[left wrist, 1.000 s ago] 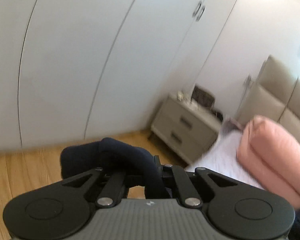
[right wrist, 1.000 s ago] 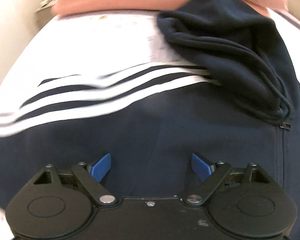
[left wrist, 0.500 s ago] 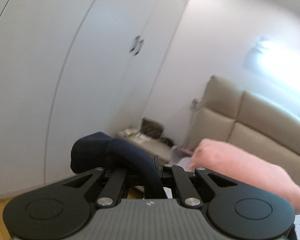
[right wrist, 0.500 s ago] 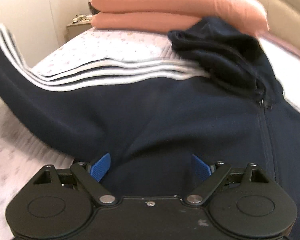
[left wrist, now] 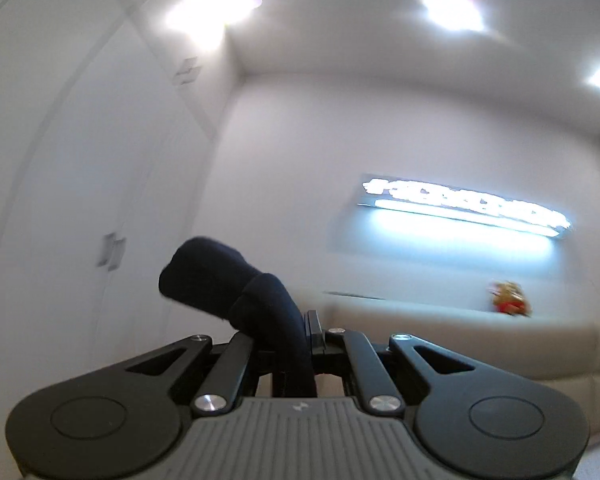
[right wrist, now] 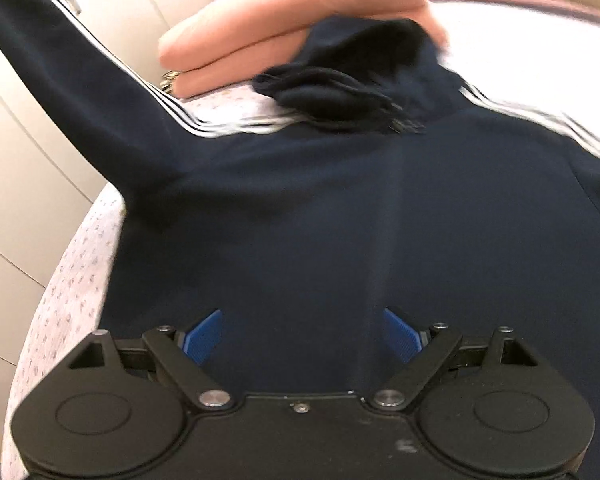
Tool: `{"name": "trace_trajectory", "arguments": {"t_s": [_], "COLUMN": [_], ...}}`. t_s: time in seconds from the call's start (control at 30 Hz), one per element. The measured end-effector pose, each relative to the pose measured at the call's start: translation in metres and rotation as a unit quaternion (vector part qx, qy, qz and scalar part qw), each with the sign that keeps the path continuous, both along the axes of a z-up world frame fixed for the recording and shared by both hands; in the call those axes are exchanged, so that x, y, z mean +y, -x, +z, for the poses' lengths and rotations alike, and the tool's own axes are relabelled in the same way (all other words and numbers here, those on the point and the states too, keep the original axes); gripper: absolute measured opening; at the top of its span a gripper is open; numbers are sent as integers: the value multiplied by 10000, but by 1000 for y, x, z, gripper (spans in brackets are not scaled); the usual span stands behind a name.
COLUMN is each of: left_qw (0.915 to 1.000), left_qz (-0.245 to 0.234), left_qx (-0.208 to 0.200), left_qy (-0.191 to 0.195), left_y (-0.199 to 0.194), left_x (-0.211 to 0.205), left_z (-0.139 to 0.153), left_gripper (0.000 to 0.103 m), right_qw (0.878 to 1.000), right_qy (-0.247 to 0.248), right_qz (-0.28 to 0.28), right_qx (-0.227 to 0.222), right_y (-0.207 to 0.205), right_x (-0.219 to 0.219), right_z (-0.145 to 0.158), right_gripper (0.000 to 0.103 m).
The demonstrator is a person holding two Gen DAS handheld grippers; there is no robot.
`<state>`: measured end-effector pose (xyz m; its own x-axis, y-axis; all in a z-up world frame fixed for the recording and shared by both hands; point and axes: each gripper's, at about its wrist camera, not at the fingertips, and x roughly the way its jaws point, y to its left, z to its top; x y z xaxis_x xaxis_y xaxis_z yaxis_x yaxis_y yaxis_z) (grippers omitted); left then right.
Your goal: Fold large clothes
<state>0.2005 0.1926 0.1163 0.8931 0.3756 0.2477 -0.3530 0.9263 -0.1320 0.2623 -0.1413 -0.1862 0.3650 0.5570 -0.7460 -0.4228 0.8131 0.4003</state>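
Left tongs (left wrist: 296, 344) clamped tight on dark navy sleeve cuff (left wrist: 220, 280), raised toward ceiling. Right tongs (right wrist: 300, 336) spread wide, gripping nothing, poised above navy jacket (right wrist: 280, 220) spread on bed (right wrist: 60, 280).

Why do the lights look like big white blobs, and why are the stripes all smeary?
Left wrist view: the ceiling lights and wall lamp are overexposed and glare; the curved walls are fisheye distortion. Right wrist view: the jacket's white stripes and the pink blanket are streaked by motion blur.
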Motion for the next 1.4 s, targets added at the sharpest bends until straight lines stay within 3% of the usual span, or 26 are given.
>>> {"name": "trace_trajectory", "arguments": {"t_s": [0.13, 0.23, 0.37, 0.53, 0.63, 0.67, 0.7, 0.73, 0.77, 0.8, 0.83, 0.87, 0.9, 0.97, 1.03, 1.17, 1.3, 1.33, 1.37, 1.4], "left_qw": [9956, 9878, 9687, 9312, 9235, 9148, 8939, 8634, 8296, 8001, 7806, 7694, 7657, 7686, 7782, 8100, 8507, 8556, 8548, 8484], "left_qz": [-693, -1271, -1953, -2757, -2806, -2929, -3210, -3603, -4004, -4361, -4624, -4779, -4820, -4691, -4457, -3690, -2410, -2054, -1838, -1772], "left_qx": [436, 872, 1484, 2354, 2523, 2667, 3000, 3401, 3762, 3992, 4088, 4131, 4163, 4291, 4410, 4537, 4567, 4595, 4617, 4642], "left_qy": [-445, -205, -386, -375, -689, -793, -892, -948, -992, -1013, -987, -954, -901, -715, -362, 428, 981, 1206, 1494, 1826], "left_y": [-32, -63, -87, -113, -116, -121, -129, -137, -142, -142, -137, -132, -127, -119, -121, -139, -163, -174, -182, -190], "left_x": [-81, -136, -202, -246, -261, -263, -267, -272, -275, -274, -270, -263, -253, -231, -205, -120, -24, -1, 22, 45], "left_z": [-29, -73, -138, -224, -259, -263, -268, -272, -276, -280, -285, -288, -290, -293, -293, -283, -283, -286, -290, -298], "left_gripper": [5, 5, 6, 7, 10, 25, 36, 65, 85, 87, 86, 87, 88, 90, 91, 96, 97, 97, 96, 95], "right_qw": [9946, 9867, 9818, 9660, 9483, 9469, 9458, 9446, 9432, 9426, 9422, 9418, 9421, 9460, 9532, 9658, 9823, 9842, 9839, 9805], "right_qy": [-675, -1099, -1099, -1249, -1379, -1411, -1428, -1439, -1471, -1518, -1562, -1592, -1628, -1643, -1496, -1360, -992, -954, -911, -921], "right_qz": [-699, -1148, -1536, -2260, -2859, -2887, -2915, -2949, -2977, -2972, -2962, -2960, -2928, -2795, -2625, -2207, -1586, -1492, -1532, -1716], "right_qx": [352, 330, 212, 152, -8, 33, 83, 93, 92, 104, 110, 115, 105, 70, -65, -43, -107, -26, 107, 272], "right_y": [3, 9, 13, 9, 4, 1, -4, -8, -10, -11, -14, -23, -30, -47, -67, -108, -134, -140, -144, -146], "right_x": [-52, -87, -121, -162, -183, -187, -190, -191, -194, -198, -201, -197, -197, -194, -183, -157, -122, -118, -116, -117], "right_z": [-15, -18, -20, -26, -28, -30, -32, -34, -33, -32, -30, -28, -26, -22, -15, -10, -7, -11, -16, -23], "right_gripper": [102, 102, 102, 102, 102, 102, 102, 102, 102, 102, 102, 102, 102, 102, 102, 102, 102, 102, 102, 102]}}
